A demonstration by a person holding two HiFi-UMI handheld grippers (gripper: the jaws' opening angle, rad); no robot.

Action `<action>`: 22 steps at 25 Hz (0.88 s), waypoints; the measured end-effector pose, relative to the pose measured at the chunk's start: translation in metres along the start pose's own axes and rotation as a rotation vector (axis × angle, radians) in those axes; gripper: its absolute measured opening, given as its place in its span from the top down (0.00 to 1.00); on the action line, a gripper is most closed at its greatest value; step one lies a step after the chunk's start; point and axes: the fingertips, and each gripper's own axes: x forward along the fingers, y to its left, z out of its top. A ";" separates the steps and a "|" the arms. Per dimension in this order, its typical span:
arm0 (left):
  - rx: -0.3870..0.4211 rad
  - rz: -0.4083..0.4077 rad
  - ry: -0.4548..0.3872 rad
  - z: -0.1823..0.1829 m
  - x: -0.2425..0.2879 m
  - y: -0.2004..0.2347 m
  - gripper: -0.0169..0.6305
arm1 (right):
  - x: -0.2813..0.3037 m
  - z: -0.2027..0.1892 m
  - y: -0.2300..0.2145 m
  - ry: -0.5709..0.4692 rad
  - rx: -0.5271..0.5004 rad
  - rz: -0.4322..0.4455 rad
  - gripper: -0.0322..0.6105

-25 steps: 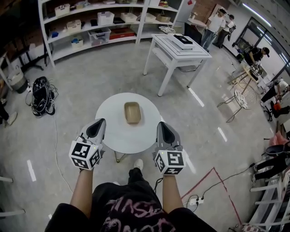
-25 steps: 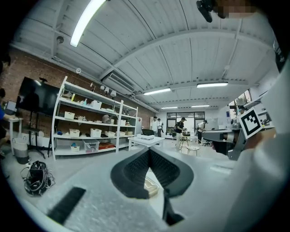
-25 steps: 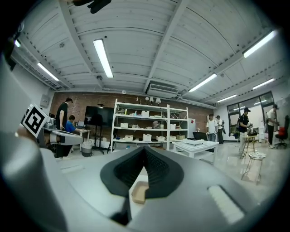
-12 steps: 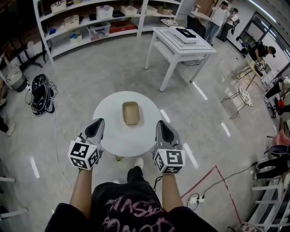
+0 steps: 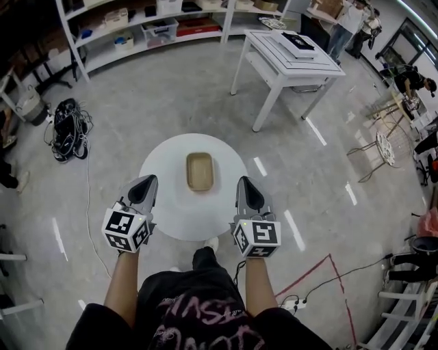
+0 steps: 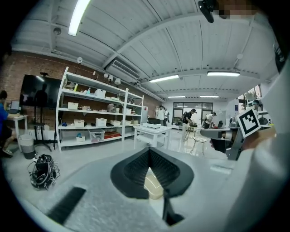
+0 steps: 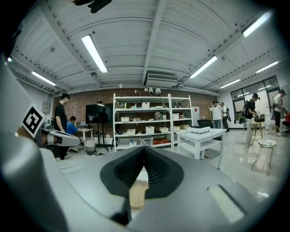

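Tan tray [image 5: 200, 171] sits dead centre on the round table [image 5: 164, 208], empty as far as the head view shows, nothing else on that white top. Left gripper [image 5: 146, 181] hangs over the table's left edge, right gripper [image 5: 245, 183] over its right edge, the tray between them and apart from both. Both sets of jaws are pressed together at the tips with nothing in them; each gripper view shows only the tray through the gap lower down.

Risk, as I read it: jaws closed like this can only shove. A nudge from either side could slide that light-looking tray across the smooth top and off the far rim. The table looks small on thin legs, so a heavy lean at its edge might rock it.

Around the table: polished grey floor [image 5: 137, 102], a shoe [image 5: 211, 243] at the near rim, cables [image 5: 68, 126] off to the left, a white bench [image 5: 291, 58] beyond on the right, shelves [image 5: 137, 27] behind, people [image 5: 352, 17] far beyond, red tape [image 5: 321, 270] near right.
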 end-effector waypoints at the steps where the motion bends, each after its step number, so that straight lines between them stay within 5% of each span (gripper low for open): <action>1: -0.002 0.008 0.008 -0.001 0.007 0.002 0.97 | 0.007 -0.001 -0.006 0.005 0.005 0.005 0.94; 22: -0.028 0.129 0.132 -0.022 0.123 -0.009 0.97 | 0.101 -0.039 -0.103 0.085 0.056 0.137 0.94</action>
